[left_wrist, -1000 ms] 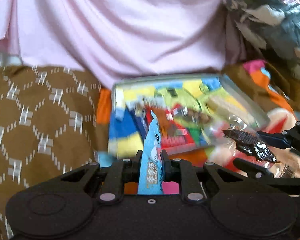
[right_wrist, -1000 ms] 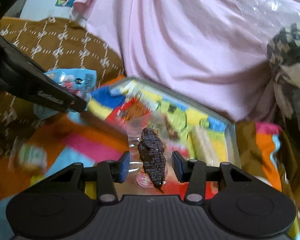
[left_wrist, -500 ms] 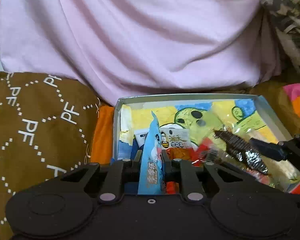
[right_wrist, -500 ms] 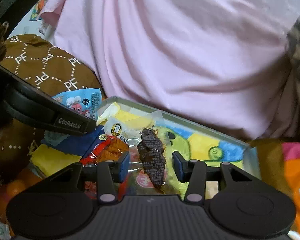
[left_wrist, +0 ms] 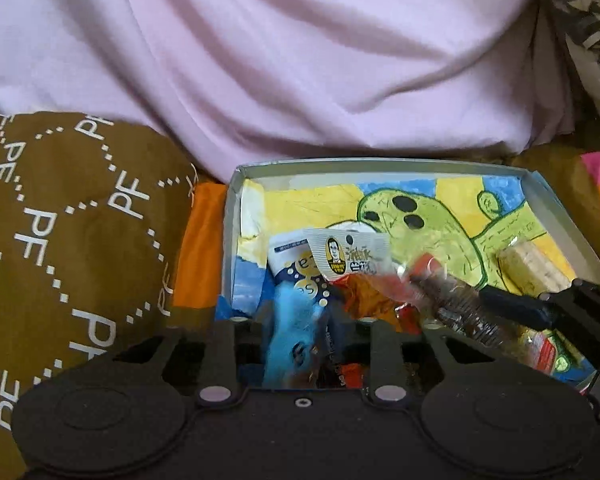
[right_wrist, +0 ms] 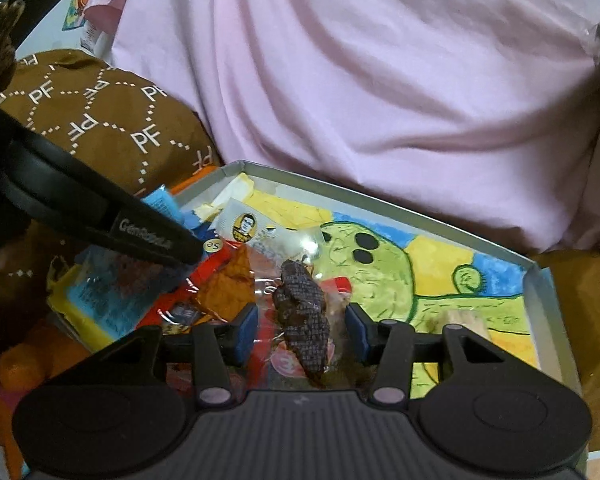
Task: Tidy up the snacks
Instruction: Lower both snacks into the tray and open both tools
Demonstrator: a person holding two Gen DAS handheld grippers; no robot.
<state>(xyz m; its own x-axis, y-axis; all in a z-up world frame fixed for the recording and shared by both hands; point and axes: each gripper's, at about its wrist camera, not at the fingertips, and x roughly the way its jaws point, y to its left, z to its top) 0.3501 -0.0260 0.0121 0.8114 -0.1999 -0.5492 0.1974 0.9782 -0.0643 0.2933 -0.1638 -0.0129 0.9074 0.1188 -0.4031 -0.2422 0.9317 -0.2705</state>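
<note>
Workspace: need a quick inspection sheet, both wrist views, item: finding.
Surface: bright orange and pink patterned cloth under the box.
Job's things: shallow box with a cartoon-printed floor; white packet, orange wrapper, pale biscuit block inside.
Clutter: brown PF cushion, pink fabric behind the box.
Grippers: left gripper jaws opening, blurred blue packet between them; right gripper jaws opening, pads clear of the dark snack in clear wrap.
Cables: nothing seen.
Surroundings: patterned plastic wrap at right.
</note>
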